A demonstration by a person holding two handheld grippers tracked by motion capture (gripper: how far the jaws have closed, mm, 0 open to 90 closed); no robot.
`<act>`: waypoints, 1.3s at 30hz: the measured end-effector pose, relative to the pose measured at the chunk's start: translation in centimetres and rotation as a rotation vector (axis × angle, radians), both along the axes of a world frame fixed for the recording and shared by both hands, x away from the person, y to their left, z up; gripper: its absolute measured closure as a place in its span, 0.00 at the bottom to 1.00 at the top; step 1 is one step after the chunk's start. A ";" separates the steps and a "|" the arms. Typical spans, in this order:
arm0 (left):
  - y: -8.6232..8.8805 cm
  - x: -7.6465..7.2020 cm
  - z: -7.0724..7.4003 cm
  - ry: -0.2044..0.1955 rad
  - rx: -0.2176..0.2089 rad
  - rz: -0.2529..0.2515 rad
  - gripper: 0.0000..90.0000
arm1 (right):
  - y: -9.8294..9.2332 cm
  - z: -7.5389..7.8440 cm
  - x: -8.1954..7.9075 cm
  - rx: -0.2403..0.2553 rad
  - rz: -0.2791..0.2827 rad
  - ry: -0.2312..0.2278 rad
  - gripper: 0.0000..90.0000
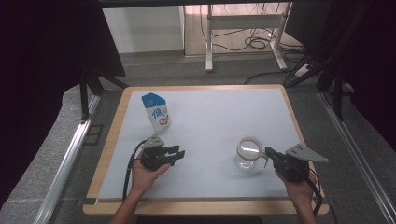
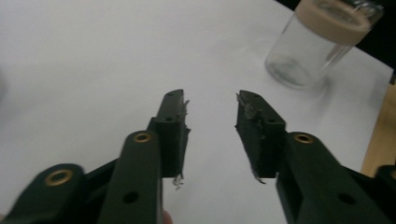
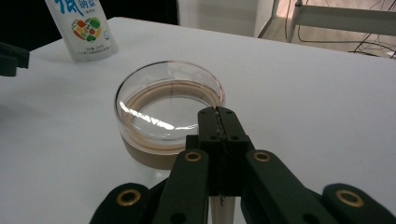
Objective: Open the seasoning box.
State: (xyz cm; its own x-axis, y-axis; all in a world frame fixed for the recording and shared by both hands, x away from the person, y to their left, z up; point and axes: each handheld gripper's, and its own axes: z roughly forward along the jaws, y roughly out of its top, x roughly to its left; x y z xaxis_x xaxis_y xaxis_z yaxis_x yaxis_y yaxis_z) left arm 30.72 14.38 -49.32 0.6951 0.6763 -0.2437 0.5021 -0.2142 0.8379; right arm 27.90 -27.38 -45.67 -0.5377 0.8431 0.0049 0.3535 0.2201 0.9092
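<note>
A clear glass jar with a tan band and a glass lid stands on the white table top, right of centre. In the right gripper view its lid lies just beyond my right gripper, whose jaws are pressed together with their tips at the lid's near rim. In the high view the right gripper sits at the jar's right side. My left gripper is left of centre, pointing toward the jar, its jaws apart with nothing between them.
A white pouch with a blue top stands at the back left, also seen as the pouch in the right gripper view. The table's wooden rim frames the white top. A metal desk frame and cables stand on the floor beyond.
</note>
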 end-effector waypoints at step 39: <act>-11.5 3.8 1.9 -0.009 -0.017 -0.197 0.99 | 0.1 -0.1 -0.2 0.000 0.006 -0.013 1.00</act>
State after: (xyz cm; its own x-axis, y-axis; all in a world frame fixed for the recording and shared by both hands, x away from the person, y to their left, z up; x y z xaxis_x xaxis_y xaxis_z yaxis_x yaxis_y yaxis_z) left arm 34.53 2.89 -47.46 0.8157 0.5231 -0.2469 0.4442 -0.2930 0.8466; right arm 27.72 -27.26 -45.75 -0.5430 0.8397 -0.0027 0.3399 0.2227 0.9137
